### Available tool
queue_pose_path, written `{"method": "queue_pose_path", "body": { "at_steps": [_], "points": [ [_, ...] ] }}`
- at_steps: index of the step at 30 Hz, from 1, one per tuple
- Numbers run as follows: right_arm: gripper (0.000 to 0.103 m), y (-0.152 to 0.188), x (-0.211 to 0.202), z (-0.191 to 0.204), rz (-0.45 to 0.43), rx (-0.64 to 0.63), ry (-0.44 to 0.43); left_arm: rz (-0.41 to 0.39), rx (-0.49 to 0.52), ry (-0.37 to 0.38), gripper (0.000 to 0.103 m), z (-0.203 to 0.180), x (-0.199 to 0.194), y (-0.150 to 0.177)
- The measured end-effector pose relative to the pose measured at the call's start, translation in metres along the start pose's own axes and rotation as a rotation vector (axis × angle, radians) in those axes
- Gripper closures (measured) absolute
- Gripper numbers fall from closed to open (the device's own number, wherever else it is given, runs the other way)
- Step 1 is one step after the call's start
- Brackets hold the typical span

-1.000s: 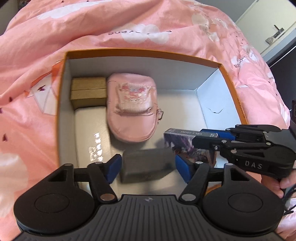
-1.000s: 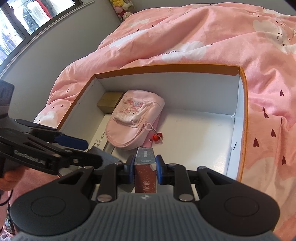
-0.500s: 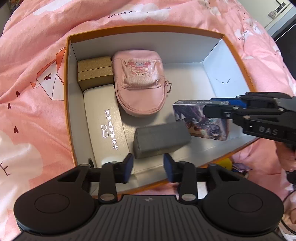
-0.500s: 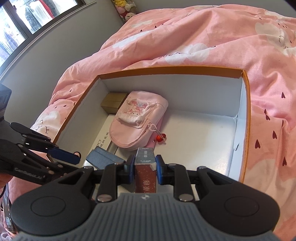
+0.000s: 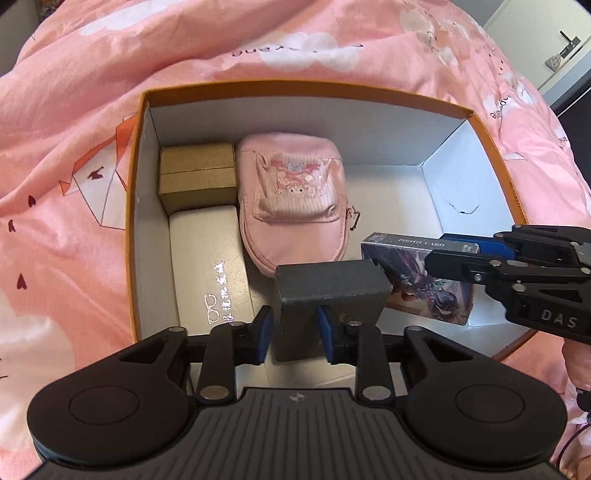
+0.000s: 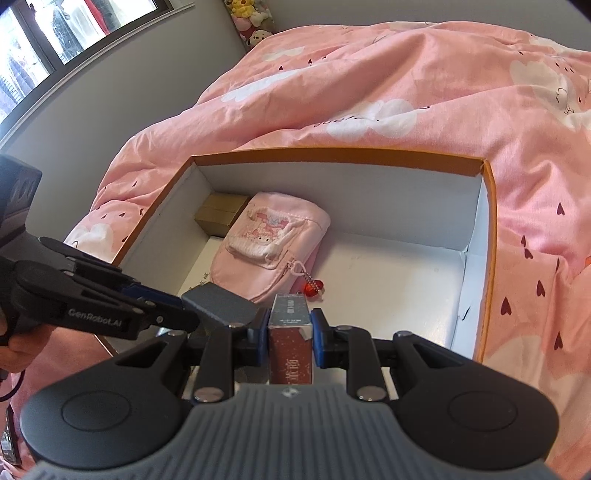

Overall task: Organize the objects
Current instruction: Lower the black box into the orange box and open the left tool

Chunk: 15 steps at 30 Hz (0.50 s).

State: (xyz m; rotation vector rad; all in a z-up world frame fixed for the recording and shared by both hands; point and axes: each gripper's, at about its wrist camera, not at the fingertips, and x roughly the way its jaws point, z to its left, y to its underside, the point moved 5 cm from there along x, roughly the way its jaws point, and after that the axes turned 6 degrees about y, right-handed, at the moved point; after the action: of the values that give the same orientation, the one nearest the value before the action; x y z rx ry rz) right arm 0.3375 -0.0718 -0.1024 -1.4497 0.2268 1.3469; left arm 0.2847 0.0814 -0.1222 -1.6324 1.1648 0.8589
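Observation:
An orange-rimmed cardboard box (image 5: 137, 206) lies on the pink duvet. Inside are a gold box (image 5: 197, 177), a white glasses case (image 5: 207, 266) and a pink pouch (image 5: 295, 206). A dark grey case (image 5: 328, 291) stands in the box's near part. My left gripper (image 5: 293, 332) has its jaws narrowly apart at the grey case's left half, one pad in front of it; whether they grip it I cannot tell. My right gripper (image 6: 290, 332) is shut on a photo card box (image 6: 290, 339) and holds it low inside the orange-rimmed box (image 6: 491, 258), right of the grey case (image 6: 218, 302).
The pink duvet (image 5: 74, 110) surrounds the box on all sides. The box's right half has bare white floor (image 6: 388, 273). A red charm (image 6: 313, 286) hangs from the pouch (image 6: 269, 240). A window and plush toys (image 6: 251, 18) are far behind.
My left gripper has come back forward and down to the grey case, its jaws now around the case's left part. The grey case now stands more end-on. My right gripper stays shut on the card box.

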Motion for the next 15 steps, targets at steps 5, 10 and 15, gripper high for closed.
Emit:
{"method": "queue_pose_path", "body": {
  "at_steps": [5, 10, 15],
  "points": [
    [0.078, 0.000, 0.001, -0.001, 0.002, 0.002, 0.006, -0.051, 0.061, 0.031, 0.038, -0.003, 0.005, 0.002],
    [0.078, 0.002, 0.003, 0.001, 0.021, 0.004, -0.002, 0.004, -0.006, 0.096, 0.055, 0.000, 0.014, 0.005],
    [0.078, 0.005, 0.008, 0.006, 0.072, -0.011, -0.017, 0.075, -0.088, 0.088, 0.062, 0.007, 0.012, 0.007]
  ]
}}
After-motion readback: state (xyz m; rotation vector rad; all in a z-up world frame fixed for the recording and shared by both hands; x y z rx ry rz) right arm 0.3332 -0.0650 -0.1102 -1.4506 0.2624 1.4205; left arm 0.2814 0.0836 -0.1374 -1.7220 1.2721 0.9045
